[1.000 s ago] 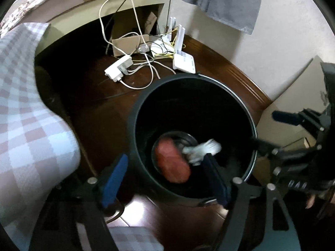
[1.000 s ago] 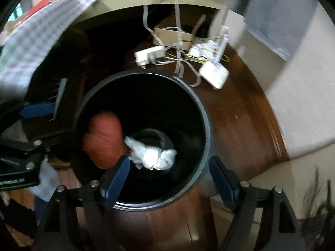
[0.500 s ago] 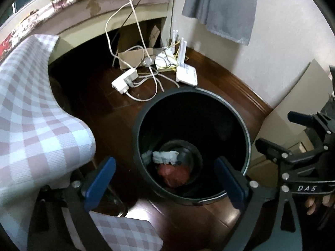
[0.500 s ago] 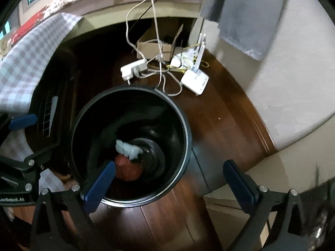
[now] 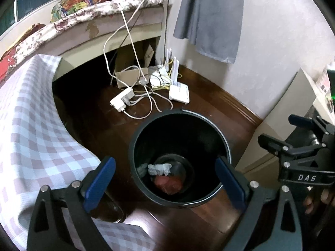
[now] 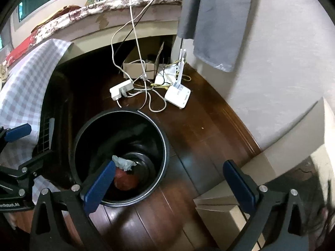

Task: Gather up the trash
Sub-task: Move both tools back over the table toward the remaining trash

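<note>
A black round bin (image 5: 188, 133) stands on the dark wooden floor. At its bottom lie a crumpled white paper (image 5: 160, 168) and a red crumpled wad (image 5: 167, 183). My left gripper (image 5: 165, 178) hangs above the bin's mouth, open wide, with nothing between its blue pads. In the right wrist view the bin (image 6: 125, 129) sits lower left, with the white paper (image 6: 123, 162) and the red wad (image 6: 125, 181) inside. My right gripper (image 6: 169, 185) is open and empty above the bin's right rim and the floor.
A white power strip (image 5: 122, 101), a router (image 5: 179, 93), tangled cables and a cardboard box (image 5: 130, 78) lie on the floor behind the bin. A checked cloth (image 5: 31, 129) hangs to the left. A pale box (image 6: 226, 205) stands to the right, by the wall.
Both grippers have risen away from the bin and their jaws have spread wider. The red wad and the white paper have dropped to the bin's bottom.
</note>
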{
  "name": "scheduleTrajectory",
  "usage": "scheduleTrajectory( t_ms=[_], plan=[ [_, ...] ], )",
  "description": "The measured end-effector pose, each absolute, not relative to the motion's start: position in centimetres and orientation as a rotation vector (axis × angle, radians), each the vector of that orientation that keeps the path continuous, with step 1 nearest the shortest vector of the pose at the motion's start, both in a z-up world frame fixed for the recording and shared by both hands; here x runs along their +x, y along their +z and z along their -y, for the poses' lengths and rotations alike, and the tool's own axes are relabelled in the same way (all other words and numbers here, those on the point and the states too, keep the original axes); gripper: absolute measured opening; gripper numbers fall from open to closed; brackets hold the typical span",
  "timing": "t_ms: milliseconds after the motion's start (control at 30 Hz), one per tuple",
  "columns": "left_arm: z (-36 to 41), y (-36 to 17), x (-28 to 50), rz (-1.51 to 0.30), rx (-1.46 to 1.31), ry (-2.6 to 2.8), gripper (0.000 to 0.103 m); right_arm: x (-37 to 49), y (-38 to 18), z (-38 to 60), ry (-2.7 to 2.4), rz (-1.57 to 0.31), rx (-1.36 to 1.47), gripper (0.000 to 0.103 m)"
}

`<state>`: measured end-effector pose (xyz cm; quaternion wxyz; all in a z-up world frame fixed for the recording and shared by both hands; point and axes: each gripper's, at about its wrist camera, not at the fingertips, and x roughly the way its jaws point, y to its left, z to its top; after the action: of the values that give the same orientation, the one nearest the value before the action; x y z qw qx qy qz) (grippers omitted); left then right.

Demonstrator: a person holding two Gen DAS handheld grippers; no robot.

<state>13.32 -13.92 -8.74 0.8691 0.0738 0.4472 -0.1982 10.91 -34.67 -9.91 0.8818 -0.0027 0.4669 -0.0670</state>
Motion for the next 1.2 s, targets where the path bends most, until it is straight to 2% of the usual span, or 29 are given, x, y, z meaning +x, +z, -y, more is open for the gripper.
scheduleTrajectory(
  t_ms=[300,567,767,1200],
  plan=[
    [12.4,-5.2,11.9,-0.865,0.153,-0.355,0.097,10.2,-6.5,32.6,-0.101,-0.894,-0.026,0.103],
    [7.9,-1.3,10.6,-0.779,0.110,-0.283,0.097,10.6,-3.0,28.7,-0.026,-0.808,-0.056,0.103],
    [2.1,0.8,9.5,-0.705,0.046,-0.182,0.097,11.2,-1.7,24.1,0.065,-0.776,-0.099,0.103],
    [-11.4,1.4,6.5,-0.652,-0.049,0.109,0.097,12.5,-0.2,10.5,0.311,-0.727,-0.188,0.103]
  ],
)
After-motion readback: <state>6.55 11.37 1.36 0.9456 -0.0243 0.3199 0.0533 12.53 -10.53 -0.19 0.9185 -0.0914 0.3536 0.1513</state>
